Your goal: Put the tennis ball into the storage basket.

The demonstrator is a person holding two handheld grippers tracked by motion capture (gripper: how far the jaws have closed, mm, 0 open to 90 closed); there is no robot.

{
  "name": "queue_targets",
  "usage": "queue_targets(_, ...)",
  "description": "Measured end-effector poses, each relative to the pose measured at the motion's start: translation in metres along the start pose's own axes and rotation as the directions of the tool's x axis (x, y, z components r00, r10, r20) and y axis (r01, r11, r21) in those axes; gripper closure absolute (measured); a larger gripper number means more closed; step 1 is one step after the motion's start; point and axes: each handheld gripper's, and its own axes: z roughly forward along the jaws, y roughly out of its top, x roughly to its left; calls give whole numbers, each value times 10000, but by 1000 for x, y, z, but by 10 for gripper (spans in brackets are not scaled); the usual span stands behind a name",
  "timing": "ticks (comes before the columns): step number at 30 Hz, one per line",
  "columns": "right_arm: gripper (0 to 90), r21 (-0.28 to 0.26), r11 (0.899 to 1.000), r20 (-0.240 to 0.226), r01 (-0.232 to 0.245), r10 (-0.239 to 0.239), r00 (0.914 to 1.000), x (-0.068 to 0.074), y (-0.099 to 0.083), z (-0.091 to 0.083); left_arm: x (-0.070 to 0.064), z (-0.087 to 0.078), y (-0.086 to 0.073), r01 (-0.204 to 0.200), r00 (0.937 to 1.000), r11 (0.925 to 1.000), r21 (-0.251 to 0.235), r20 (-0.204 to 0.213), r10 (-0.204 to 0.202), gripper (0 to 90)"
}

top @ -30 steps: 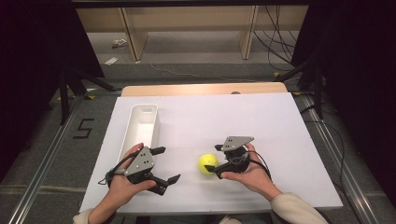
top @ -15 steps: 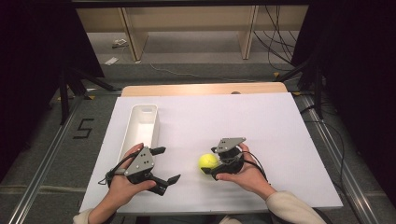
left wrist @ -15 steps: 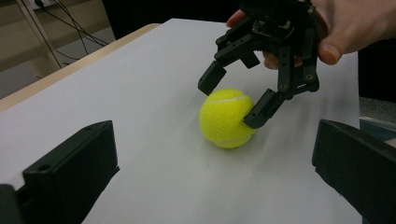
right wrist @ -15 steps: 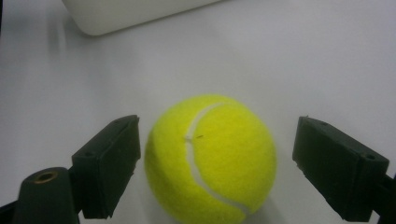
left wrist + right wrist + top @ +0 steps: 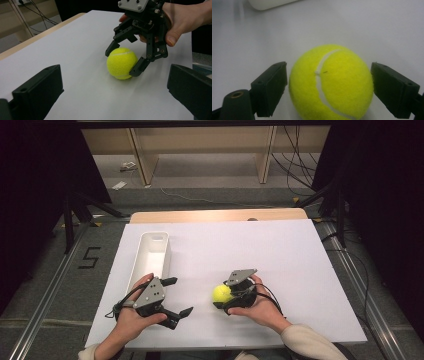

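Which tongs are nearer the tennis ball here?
Right. The right tongs straddle the tennis ball, a jaw on each side; the left tongs sit open, apart to its left.

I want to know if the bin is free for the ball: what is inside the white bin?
The white bin looks empty in the high view: bare white floor. Its near end is hidden behind the left gripper.

Left gripper held low in hand, jaws spread wide; right gripper angled leftward, jaws parted.
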Motion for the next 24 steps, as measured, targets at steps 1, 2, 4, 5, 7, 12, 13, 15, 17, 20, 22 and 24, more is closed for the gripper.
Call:
queue_targets(1,162,20,10000,12,8,-8,10000,0,0,0,0,0,0,-4,10000,10000,-3,-2,4,0)
queue_targets(2,163,31,10000,13,9,-9,10000,0,0,0,0,0,0,-12,10000,10000,4,-2,12,0)
queue_targets(4,167,56,10000,11,-9,9,10000,0,0,1,0,0,0,-9,10000,10000,3,11,9,0)
queue_targets(5,171,60,10000,26,20,-20,10000,0,0,1,0,0,0,-12,10000,10000,5,14,12,0)
queue_targets(7,177,90,10000,22,16,-16,10000,0,0,2,0,0,0,-17,10000,10000,10,8,17,0)
queue_targets(12,197,152,9999,66,15,-16,10000,0,-1,3,0,0,0,-18,10000,10000,13,11,18,0)
queue_targets(13,202,192,9998,76,24,-26,10000,0,-1,3,0,0,0,-17,10000,10000,11,21,17,0)
queue_targets(15,216,230,9997,66,9,-11,10000,0,-1,4,0,0,0,-16,10000,10000,11,18,16,0)
queue_targets(17,237,298,9995,54,41,-42,10000,1,-1,4,0,0,0,-13,10000,10000,10,17,13,0)
queue_targets(20,248,268,9996,69,47,-49,10000,1,-1,4,0,0,0,-3,10000,10000,4,25,3,0)
queue_targets(22,251,274,9996,78,55,-57,10000,0,-1,4,0,0,0,-7,10000,10000,5,20,7,0)
queue_targets(24,253,283,9996,77,75,-77,9999,0,-1,4,0,0,0,-9,10000,10000,7,23,9,0)
